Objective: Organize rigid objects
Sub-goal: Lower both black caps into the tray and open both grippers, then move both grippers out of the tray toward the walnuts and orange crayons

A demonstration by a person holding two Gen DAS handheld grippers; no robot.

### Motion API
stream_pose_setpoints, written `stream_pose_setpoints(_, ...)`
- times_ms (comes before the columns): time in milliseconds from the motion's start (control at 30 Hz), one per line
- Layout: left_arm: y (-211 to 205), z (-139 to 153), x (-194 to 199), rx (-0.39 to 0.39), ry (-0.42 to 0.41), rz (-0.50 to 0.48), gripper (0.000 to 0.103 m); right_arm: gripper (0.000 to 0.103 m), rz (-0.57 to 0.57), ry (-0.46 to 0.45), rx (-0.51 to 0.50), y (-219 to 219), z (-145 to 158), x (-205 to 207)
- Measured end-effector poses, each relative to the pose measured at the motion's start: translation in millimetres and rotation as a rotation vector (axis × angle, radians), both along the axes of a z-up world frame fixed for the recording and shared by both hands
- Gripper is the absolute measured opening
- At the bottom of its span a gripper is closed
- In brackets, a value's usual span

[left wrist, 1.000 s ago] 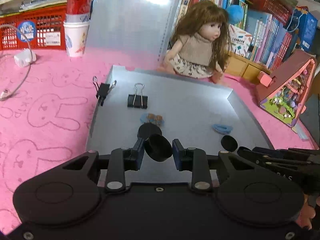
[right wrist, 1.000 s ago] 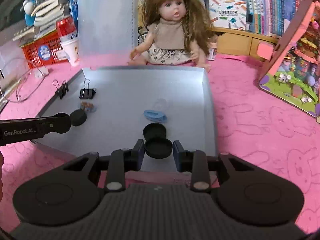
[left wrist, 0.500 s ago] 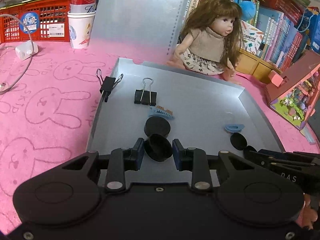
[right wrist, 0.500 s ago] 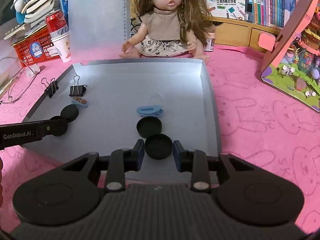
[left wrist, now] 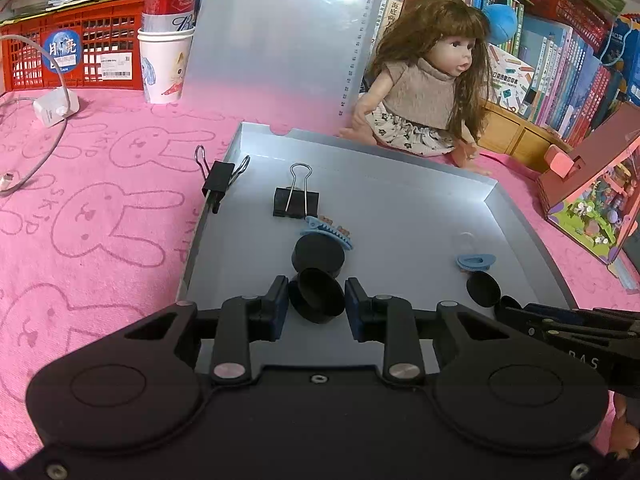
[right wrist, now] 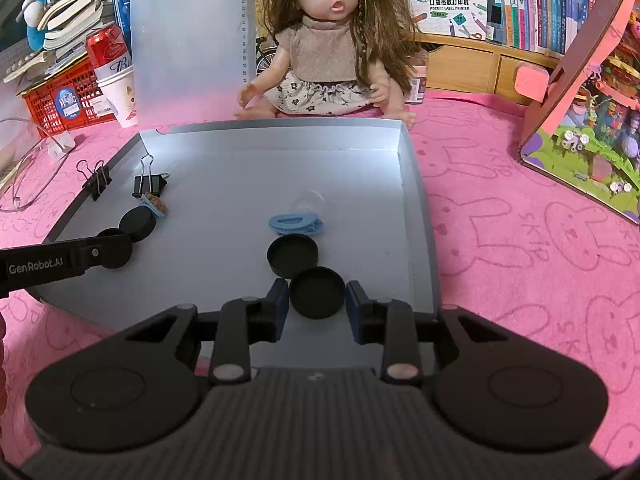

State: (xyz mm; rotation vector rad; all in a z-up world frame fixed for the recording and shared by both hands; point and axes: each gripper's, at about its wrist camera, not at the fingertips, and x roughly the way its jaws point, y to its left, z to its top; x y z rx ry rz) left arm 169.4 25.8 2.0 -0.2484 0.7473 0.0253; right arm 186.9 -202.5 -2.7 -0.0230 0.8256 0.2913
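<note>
- Left gripper (left wrist: 316, 302) is clamped on a round black plastic cap (left wrist: 320, 295), tilted, just above a second black cap (left wrist: 318, 255) lying in the shallow grey tray (left wrist: 400, 200).
- Right gripper (right wrist: 317, 299) likewise grips a flat black round cap (right wrist: 317, 293) beside another black cap (right wrist: 293, 255) on the tray floor.
- Step judged: placing caps in pairs; next move calls for lowering, then opening.
- Black binder clip (left wrist: 295, 201) and blue hair clip (right wrist: 295, 223) lie untouched.

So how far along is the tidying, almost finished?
Roughly midway, I'd guess. Two binder clips, hair clips and two black caps already lie in the grey tray. The left gripper and right gripper each hold another cap. Where those go is unclear.
</note>
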Motion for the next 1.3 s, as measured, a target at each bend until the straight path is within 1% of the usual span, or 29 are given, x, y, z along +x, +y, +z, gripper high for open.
stream_pose_setpoints(100,-1,0,0,0.001,-0.001,0.001,0.029,0.040,-0.001,0.001,0.003,0,0,0)
stream_pose_setpoints(167,-1,1,-1,0.005,-0.003,0.002,0.029,0.041,-0.001,0.000,0.002,0,0,-1)
stream_pose_setpoints(233,-1,2,-1,0.003,-0.002,0.003,0.029,0.046,-0.001,-0.001,0.003,-1,-1,-1)
stream_pose_setpoints(267,-1,2,-2,0.002,-0.003,0.004,0.031,0.051,0.000,0.000,0.005,-1,-1,-1)
stream_pose_setpoints(300,-2,4,-3,0.006,-0.007,0.001,0.033,0.053,0.002,0.001,0.008,-1,-1,-1)
stream_pose_setpoints(367,-3,6,-6,0.009,-0.017,-0.010,0.040,0.054,0.010,0.000,0.013,-2,0,-2)
stream_pose_setpoints(433,-5,8,-9,0.014,-0.025,-0.017,0.042,0.056,0.015,-0.006,0.013,-2,1,-4)
stream_pose_setpoints(500,-8,11,-12,0.018,-0.033,-0.028,0.044,0.061,0.023,-0.019,0.009,-2,3,-7)
stream_pose_setpoints(600,-12,16,-17,0.023,-0.046,-0.041,0.047,0.064,0.031,-0.043,-0.004,-2,6,-12)
stream_pose_setpoints(700,-16,20,-23,0.026,-0.058,-0.056,0.049,0.067,0.034,-0.062,-0.010,-2,9,-17)
stream_pose_setpoints(933,-29,31,-42,0.061,-0.095,-0.100,0.054,0.070,0.054,-0.105,0.008,-5,19,-32)
stream_pose_setpoints(1167,-39,39,-61,0.091,-0.127,-0.138,0.056,0.074,0.085,-0.170,0.011,-5,31,-54)
stream_pose_setpoints(1300,-41,42,-73,0.107,-0.143,-0.153,0.058,0.080,0.105,-0.202,0.020,-9,35,-66)
